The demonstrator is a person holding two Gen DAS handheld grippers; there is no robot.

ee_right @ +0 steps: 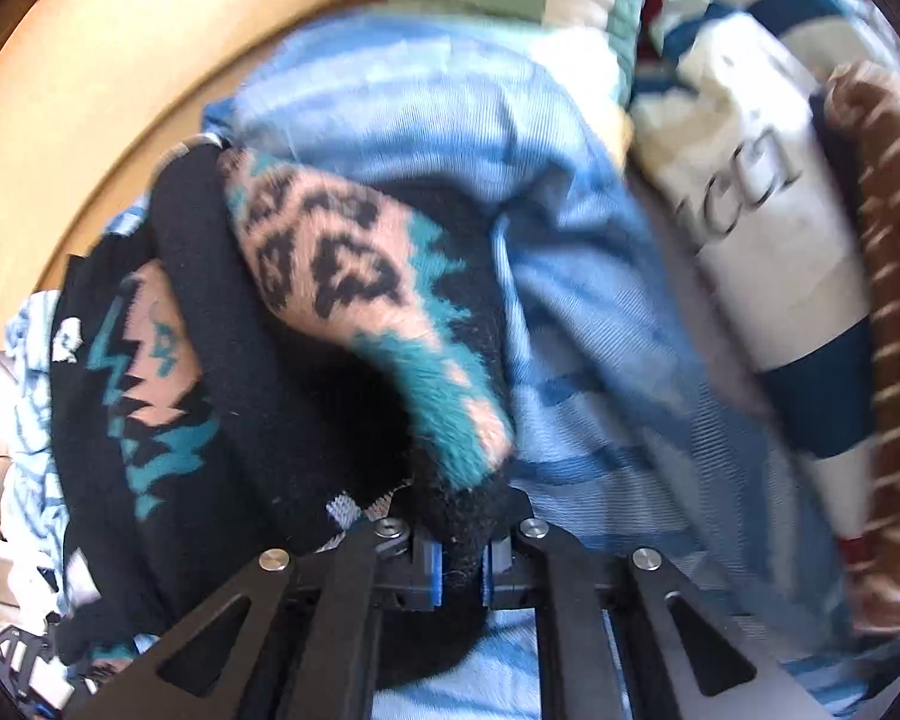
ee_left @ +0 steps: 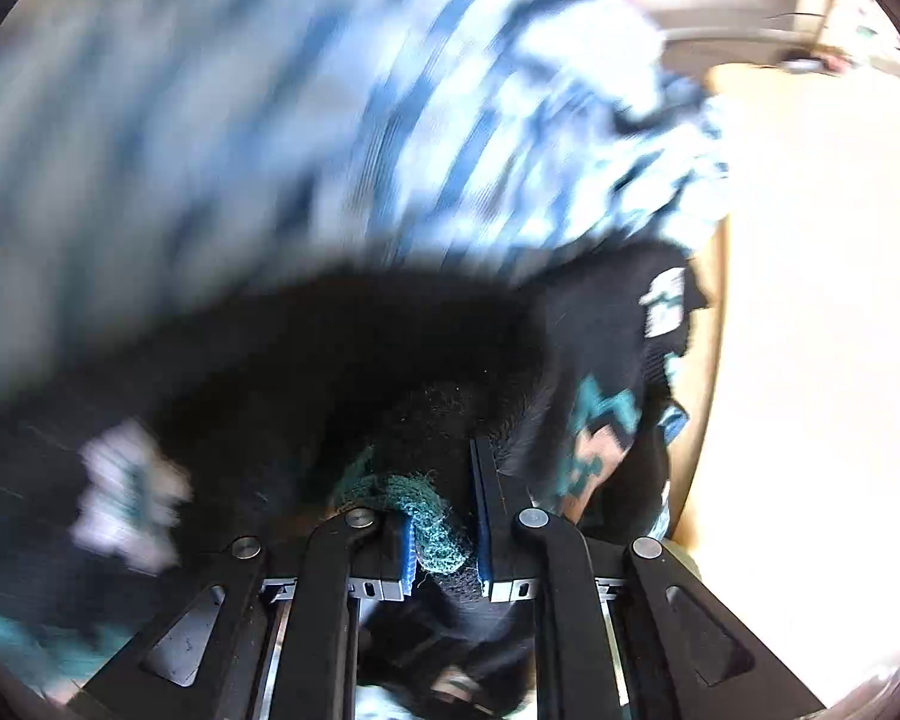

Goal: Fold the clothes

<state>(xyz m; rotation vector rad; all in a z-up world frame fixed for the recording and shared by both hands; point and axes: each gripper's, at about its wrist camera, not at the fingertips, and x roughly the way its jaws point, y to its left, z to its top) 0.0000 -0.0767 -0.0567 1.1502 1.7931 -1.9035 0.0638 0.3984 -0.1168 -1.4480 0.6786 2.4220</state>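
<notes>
The left gripper (ee_left: 444,531) has its fingers drawn close on a bunched fold of the black sweater (ee_left: 342,360), a thick, fuzzy knit; a loose-looped teal patch of the knit sits squeezed between the blue pads. The sweater spreads away from the gripper as a dark, soft mass, with teal zigzag and pale pink patterning on its right side. Beyond it lies a pale blue striped cloth (ee_left: 390,120), smeared by motion blur, over a light wooden tabletop (ee_left: 810,300).

In the right wrist view, the right gripper (ee_right: 459,564) pinches a black, woolly edge of the same sweater (ee_right: 306,276), fingers narrow around it. The knit rises from the fingers in a rounded hump showing pink with black blotches and shaggy teal bands. It rests on the finely ribbed blue cloth (ee_right: 600,330). To the right lie a cream garment with navy stripes and dark lettering (ee_right: 768,210) and a brown fabric with pale dashes (ee_right: 894,330).
</notes>
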